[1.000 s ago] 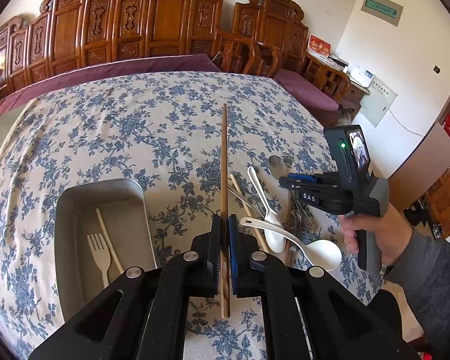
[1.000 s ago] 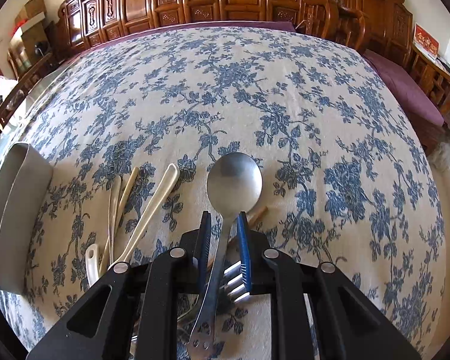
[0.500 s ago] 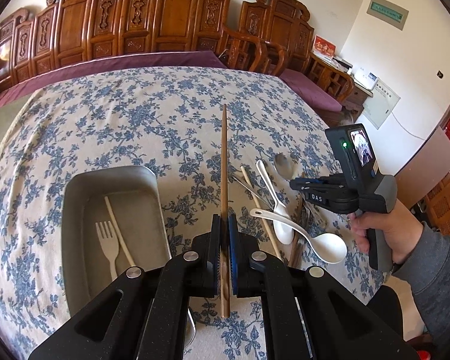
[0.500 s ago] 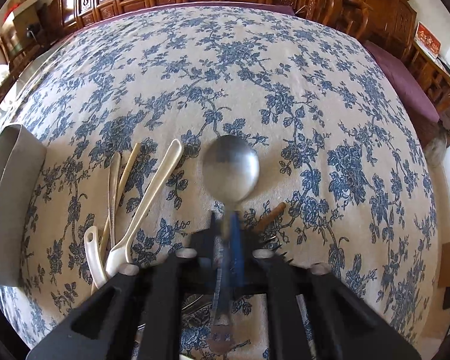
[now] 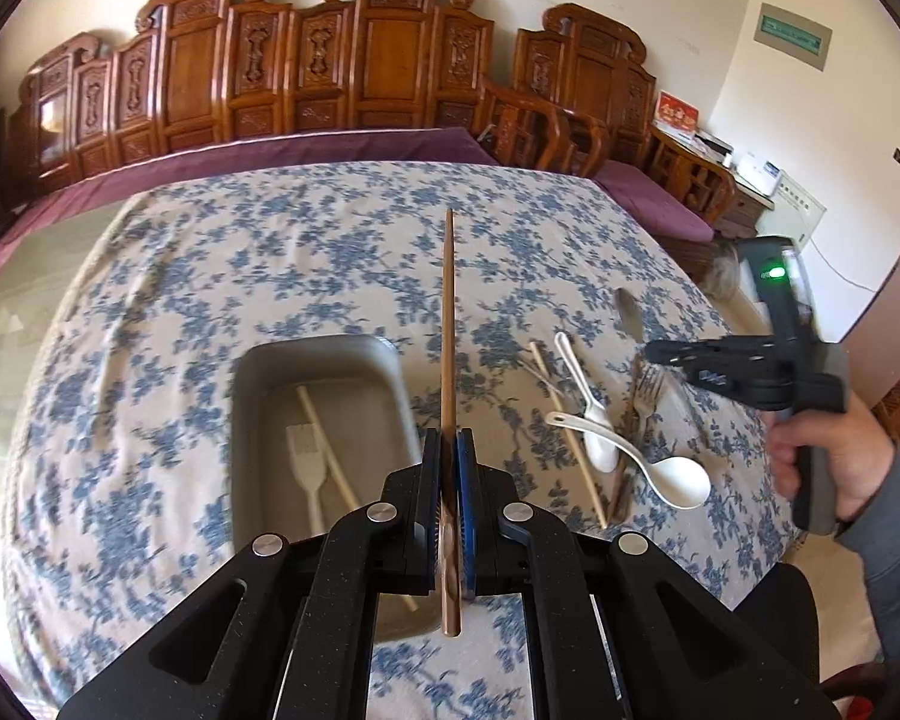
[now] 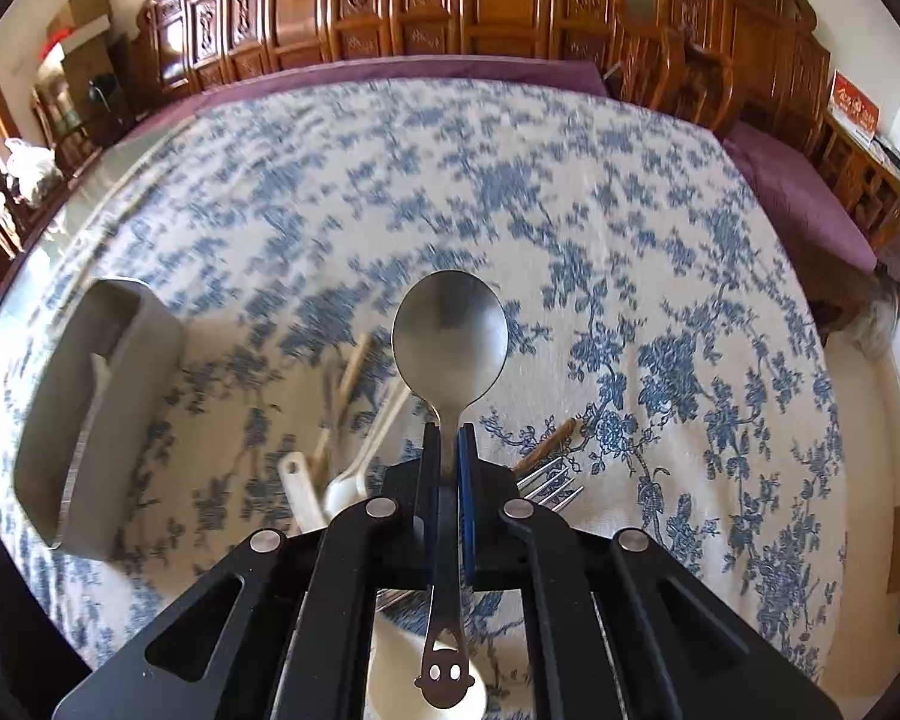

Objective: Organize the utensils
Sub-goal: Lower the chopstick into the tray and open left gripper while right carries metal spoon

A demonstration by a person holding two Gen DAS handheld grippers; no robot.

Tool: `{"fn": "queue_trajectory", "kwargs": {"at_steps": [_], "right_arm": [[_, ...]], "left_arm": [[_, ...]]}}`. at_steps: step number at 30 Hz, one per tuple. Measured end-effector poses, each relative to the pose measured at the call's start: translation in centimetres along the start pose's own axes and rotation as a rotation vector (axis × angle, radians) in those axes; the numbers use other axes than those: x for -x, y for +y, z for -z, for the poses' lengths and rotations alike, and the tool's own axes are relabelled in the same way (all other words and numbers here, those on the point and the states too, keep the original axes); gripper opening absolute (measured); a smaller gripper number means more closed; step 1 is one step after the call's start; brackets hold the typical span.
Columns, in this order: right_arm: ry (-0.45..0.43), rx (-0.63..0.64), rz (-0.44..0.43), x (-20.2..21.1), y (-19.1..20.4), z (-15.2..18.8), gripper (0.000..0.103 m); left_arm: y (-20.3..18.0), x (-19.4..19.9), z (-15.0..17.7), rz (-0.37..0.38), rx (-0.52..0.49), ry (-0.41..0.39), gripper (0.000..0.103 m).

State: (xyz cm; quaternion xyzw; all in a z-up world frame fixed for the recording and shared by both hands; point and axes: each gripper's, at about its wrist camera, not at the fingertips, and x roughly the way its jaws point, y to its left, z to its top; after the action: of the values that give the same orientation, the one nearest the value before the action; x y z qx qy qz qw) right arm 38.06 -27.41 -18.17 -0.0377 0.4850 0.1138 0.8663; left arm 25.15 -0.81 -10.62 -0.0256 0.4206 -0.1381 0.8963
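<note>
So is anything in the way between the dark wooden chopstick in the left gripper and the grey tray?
Nothing visible. The dark wooden chopstick hangs over the grey rectangular tray's right rim; inside lie only a pale fork and pale chopstick.

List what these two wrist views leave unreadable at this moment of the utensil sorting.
- Left wrist view: the near end of the grey tray is hidden behind the left gripper, which is shut on a brown chopstick.
- Right wrist view: the white spoons and the metal fork are partly covered by the right gripper, shut on the metal spoon.
- Right wrist view: the tray's contents are blurred and behind its wall.
</note>
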Motion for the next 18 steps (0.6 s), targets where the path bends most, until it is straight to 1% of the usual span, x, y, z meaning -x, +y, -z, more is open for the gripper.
{"fn": "queue_trajectory", "kwargs": {"at_steps": [4,8,14,18], "right_arm": [[-0.042,0.019,-0.015,3.0,1.0,-0.1,0.007],[-0.078,0.032,-0.057,6.0,2.4,0.1,0.007],[-0.087,0.062,-0.111,7.8,4.7,0.4,0.007],[-0.088,0.099,-0.139,8.1,6.3,-0.1,0.007]], "left_arm": [[1.4,1.1,0.4,-0.026,0.028,0.005,0.004],[2.9,1.7,0.6,-0.051,0.042,0.015,0.004],[4.8,1.7,0.7,-0.085,0.059,0.040,0.004],[6.2,0.7,0.8,-0.090,0.081,0.072,0.004]]}}
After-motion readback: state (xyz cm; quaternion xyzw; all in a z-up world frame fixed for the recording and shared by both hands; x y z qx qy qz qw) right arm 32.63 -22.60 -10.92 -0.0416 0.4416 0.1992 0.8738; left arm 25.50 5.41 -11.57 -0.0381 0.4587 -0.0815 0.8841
